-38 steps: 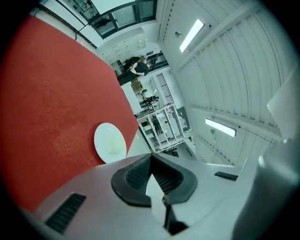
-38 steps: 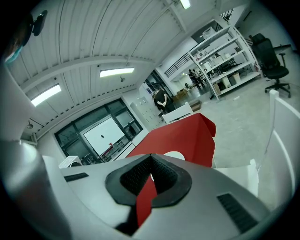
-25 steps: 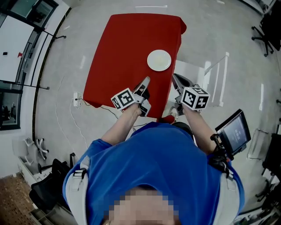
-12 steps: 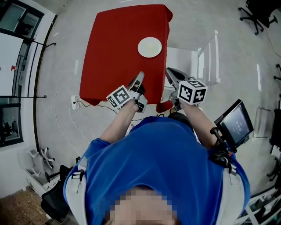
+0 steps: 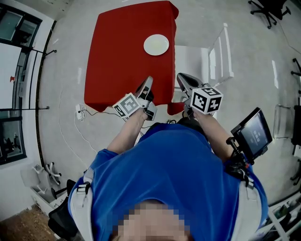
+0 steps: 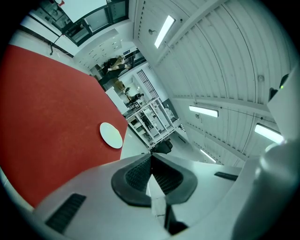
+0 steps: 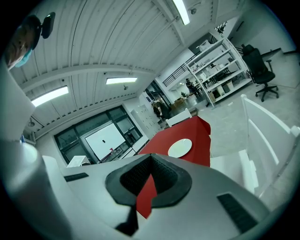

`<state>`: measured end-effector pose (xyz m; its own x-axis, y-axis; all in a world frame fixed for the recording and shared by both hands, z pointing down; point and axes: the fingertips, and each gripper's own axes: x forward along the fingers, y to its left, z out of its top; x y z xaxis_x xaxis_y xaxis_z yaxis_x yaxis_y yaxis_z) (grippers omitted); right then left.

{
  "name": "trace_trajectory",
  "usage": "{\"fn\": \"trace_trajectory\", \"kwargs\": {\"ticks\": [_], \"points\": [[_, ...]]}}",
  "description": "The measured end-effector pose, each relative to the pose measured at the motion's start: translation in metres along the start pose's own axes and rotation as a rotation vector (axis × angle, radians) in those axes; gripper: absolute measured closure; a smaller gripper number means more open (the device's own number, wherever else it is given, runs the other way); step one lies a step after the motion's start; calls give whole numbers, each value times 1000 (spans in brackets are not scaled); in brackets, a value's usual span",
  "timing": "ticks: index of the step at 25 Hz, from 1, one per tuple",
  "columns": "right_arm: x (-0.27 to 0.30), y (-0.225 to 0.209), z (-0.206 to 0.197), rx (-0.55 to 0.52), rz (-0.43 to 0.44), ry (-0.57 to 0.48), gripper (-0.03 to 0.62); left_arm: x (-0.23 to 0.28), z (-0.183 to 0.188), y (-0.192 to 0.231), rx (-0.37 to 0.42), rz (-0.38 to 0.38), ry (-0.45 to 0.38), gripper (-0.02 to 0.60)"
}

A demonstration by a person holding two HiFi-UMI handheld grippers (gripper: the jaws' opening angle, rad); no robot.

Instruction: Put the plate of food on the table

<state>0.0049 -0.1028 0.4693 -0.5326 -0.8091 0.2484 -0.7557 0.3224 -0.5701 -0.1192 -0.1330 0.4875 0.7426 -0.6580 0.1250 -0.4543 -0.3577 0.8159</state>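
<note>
A white plate (image 5: 156, 44) lies on the red table (image 5: 122, 61), near its far right edge; I see no food on it. My left gripper (image 5: 149, 82) is shut and empty, held over the table's near edge, well short of the plate. My right gripper (image 5: 181, 77) is also shut and empty, just off the table's near right corner. In the left gripper view the plate (image 6: 111, 135) lies far beyond the closed left gripper (image 6: 151, 157). In the right gripper view the plate (image 7: 180, 147) sits on the table (image 7: 197, 136) beyond the closed right gripper (image 7: 150, 158).
A white chair (image 5: 220, 54) stands right of the table. A tablet screen (image 5: 251, 134) is mounted by my right arm. A cable and socket (image 5: 80, 110) lie on the floor at the left. Office chairs (image 5: 265, 9) stand at the far right, shelving (image 7: 215, 70) beyond.
The table and plate have slid up and away in the head view, so both grippers are farther from the plate. Both grippers stay shut and empty.
</note>
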Motion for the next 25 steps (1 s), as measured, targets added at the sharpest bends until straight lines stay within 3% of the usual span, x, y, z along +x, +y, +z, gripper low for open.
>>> {"fn": "trace_trajectory", "kwargs": {"ticks": [25], "points": [[5,2,-11,-9,-38,-8,592,-1,-1,2,4,-33,31,574]]}}
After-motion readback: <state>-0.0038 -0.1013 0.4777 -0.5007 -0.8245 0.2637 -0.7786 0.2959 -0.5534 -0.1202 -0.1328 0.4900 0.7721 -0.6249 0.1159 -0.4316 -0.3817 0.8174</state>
